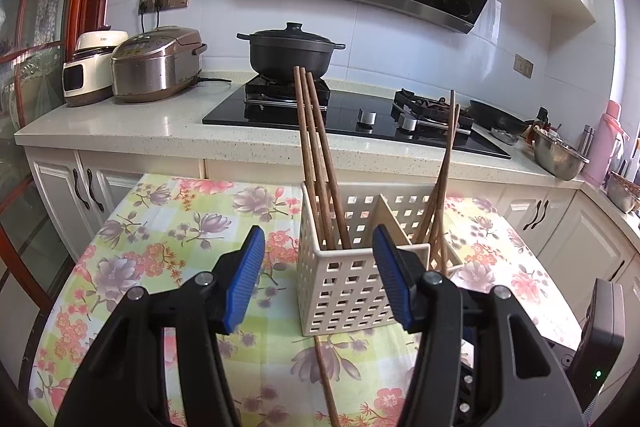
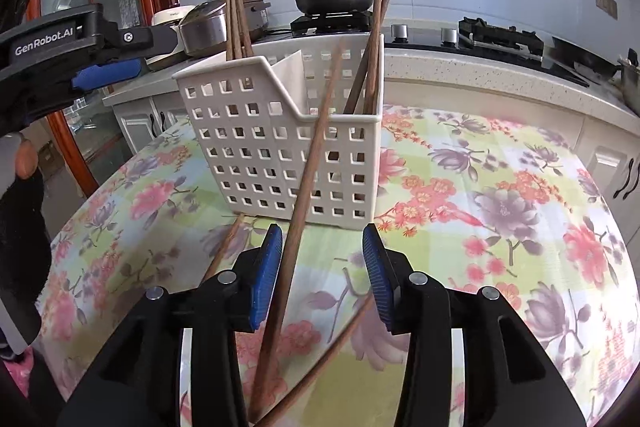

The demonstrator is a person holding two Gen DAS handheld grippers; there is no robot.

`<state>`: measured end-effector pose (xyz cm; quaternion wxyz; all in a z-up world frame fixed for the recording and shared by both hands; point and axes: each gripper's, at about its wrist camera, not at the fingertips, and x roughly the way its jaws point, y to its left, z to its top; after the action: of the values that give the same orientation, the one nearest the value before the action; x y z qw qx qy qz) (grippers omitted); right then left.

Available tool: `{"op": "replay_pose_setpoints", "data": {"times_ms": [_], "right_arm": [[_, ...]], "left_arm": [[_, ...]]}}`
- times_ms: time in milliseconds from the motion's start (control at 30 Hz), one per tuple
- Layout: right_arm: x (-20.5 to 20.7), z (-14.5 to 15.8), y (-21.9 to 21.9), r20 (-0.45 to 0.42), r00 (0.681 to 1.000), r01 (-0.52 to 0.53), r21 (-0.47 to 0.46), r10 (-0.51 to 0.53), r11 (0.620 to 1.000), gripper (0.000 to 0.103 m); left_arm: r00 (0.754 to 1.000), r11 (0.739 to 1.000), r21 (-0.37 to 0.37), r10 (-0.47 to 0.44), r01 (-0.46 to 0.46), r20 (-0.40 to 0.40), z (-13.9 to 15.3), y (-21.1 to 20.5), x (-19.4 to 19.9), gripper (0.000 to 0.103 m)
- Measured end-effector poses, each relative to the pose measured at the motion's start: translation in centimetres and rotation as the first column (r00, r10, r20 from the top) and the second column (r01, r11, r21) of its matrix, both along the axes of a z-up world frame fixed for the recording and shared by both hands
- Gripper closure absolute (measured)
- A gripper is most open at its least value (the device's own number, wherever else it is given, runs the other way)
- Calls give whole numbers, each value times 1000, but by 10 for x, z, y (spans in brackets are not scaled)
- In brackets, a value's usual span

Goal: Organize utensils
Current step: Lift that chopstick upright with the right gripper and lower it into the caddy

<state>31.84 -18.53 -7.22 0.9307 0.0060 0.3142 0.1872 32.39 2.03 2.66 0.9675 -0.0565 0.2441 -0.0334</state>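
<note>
Floral tabletop (image 2: 500,187): white basket (image 2: 280,147) at twelve o'clock; right claw (image 2: 320,275) open around a leaning chopstick (image 2: 308,179); left claw (image 1: 320,279) open, empty.

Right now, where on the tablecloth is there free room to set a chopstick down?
Free: the cloth right of the white basket, toward the cabinets, and the strip left of the basket. Crowded: in front of the basket, where loose chopsticks lie and lean by the right claw.
</note>
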Motion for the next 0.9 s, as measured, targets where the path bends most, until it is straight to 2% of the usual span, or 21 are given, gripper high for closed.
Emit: {"op": "replay_pose_setpoints", "data": {"times_ms": [67,167,367,600,733,900], "right_arm": [[6,0,4,-8,1000,-10,1,10,1000,70],[13,2,12,-6,1000,-13,-13,13,1000,90],[21,21,14,9,1000,-15,18,15,1000,90],[25,34,22,32,999,-12,-32,13,999,94],[15,48,13,76,997,4,24,-6,1000,96],[1,82,0,170,985,19,89,-34,996,96]], "left_arm": [[1000,1000,3,0,0,1,-1,-1,0,49],[1000,1000,2,4,-4,-2,-3,1,0,49],[1000,1000,4,8,-8,-10,-5,4,2,49],[1000,1000,-9,13,-13,0,-3,8,0,47],[1000,1000,-8,14,-14,-2,-3,12,-1,47],[1000,1000,-2,10,-10,4,-1,11,-3,47]]}}
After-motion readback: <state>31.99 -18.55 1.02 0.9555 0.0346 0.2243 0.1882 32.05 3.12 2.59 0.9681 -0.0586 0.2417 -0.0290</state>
